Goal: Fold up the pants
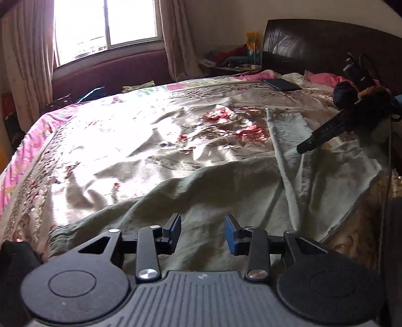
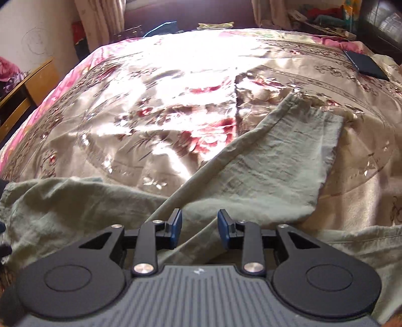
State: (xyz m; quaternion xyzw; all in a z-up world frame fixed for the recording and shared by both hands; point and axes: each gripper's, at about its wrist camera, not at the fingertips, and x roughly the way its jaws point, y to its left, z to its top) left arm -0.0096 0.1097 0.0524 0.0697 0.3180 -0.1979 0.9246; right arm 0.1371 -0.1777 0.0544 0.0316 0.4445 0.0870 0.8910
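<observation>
Pale grey-green pants [image 1: 226,186] lie rumpled on a bed with a shiny floral cover. In the left wrist view one leg [image 1: 289,140] runs away toward the headboard on the right. My left gripper [image 1: 203,232] is open and empty just above the cloth. The right gripper [image 1: 324,134] shows at the right edge as a dark finger above the leg. In the right wrist view the leg [image 2: 273,161] stretches up to the right, the waist part [image 2: 62,201] lies at the left. My right gripper [image 2: 199,229] is open and empty over the leg's edge.
The floral bed cover [image 1: 150,140] spreads ahead, bright with sunlight. A dark flat phone or tablet [image 1: 282,84] lies near the dark headboard [image 1: 326,42]. A window with curtains [image 1: 105,22] is at the back, and a wooden chair [image 2: 22,93] stands left of the bed.
</observation>
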